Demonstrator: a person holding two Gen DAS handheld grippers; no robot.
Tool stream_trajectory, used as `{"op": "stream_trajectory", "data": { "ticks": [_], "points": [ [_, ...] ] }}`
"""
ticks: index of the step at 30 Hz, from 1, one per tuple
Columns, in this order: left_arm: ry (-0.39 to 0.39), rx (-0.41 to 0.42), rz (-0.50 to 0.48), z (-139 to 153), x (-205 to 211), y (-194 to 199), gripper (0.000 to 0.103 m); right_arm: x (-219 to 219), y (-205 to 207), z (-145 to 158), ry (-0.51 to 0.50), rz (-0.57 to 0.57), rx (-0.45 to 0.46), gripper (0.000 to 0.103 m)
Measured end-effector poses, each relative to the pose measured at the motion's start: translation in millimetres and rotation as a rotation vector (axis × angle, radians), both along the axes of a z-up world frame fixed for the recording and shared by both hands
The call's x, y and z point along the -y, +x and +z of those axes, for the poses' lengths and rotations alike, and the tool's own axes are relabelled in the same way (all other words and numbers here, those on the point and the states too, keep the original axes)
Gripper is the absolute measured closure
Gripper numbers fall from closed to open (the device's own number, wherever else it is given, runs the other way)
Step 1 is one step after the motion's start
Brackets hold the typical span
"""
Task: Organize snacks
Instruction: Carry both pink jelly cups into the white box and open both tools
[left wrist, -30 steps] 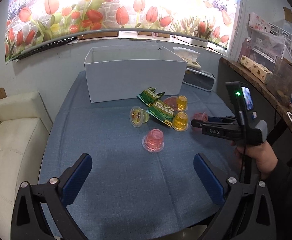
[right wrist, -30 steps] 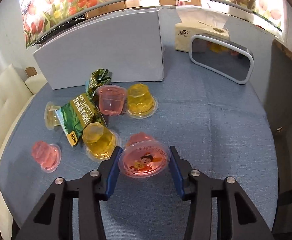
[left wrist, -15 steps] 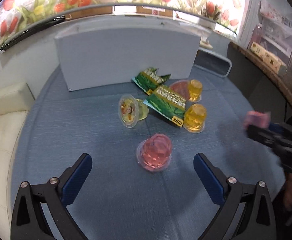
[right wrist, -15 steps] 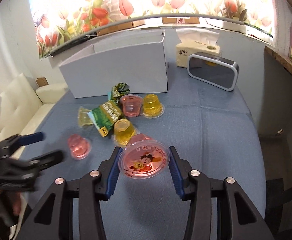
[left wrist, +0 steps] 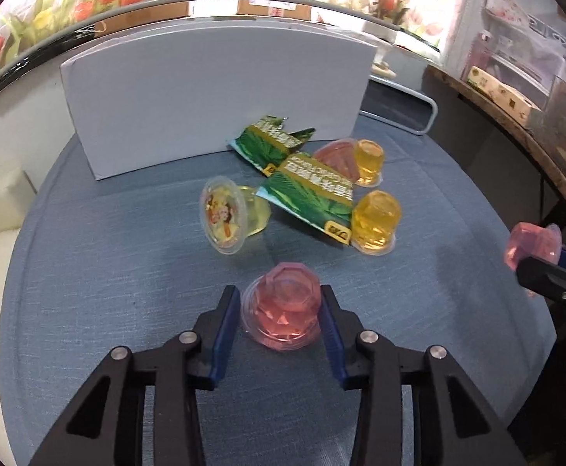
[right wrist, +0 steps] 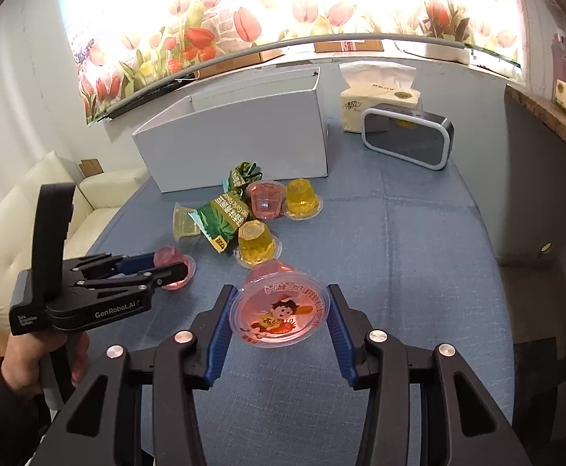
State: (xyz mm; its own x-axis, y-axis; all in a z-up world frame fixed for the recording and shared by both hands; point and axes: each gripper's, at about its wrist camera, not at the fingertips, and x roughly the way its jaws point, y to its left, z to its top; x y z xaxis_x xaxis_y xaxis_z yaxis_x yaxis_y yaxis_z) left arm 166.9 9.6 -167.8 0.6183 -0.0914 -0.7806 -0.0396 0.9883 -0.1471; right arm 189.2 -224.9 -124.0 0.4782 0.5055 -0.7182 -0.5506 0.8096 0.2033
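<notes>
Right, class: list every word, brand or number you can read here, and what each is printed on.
"GenRobot.AI": side of the left gripper.
Small print on its rear block: unreadable.
Lid of the jelly cup in the right gripper: red characters, unreadable.
Green packets: characters, unreadable.
Tissue pack: unreadable.

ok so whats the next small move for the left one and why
Probably lift. The left hand-held gripper has just been closing around the pink jelly cup, which sits inverted on the tablecloth between its pads; the white box beyond looks like the destination.

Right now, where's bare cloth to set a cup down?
Free: right half of the tablecloth, between the yellow jelly cups and the speaker. Also left of the tipped cup. Crowded: centre cluster before the white box.
</notes>
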Motion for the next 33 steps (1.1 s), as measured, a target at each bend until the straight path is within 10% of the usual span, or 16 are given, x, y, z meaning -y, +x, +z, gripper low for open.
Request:
{"op": "stream_trajectory", "data": {
  "ticks": [19, 33],
  "points": [
    [-0.043, 0.164, -0.019, 63, -18, -16, 0.064, -31, 7, 19, 0.021, 0.074, 0.027, 0.053],
    [0.008, 0.329, 0.012, 166, -82, 86, 0.064, -124, 124, 98, 0.040, 0.118, 0.152, 0.053]
  ]
}}
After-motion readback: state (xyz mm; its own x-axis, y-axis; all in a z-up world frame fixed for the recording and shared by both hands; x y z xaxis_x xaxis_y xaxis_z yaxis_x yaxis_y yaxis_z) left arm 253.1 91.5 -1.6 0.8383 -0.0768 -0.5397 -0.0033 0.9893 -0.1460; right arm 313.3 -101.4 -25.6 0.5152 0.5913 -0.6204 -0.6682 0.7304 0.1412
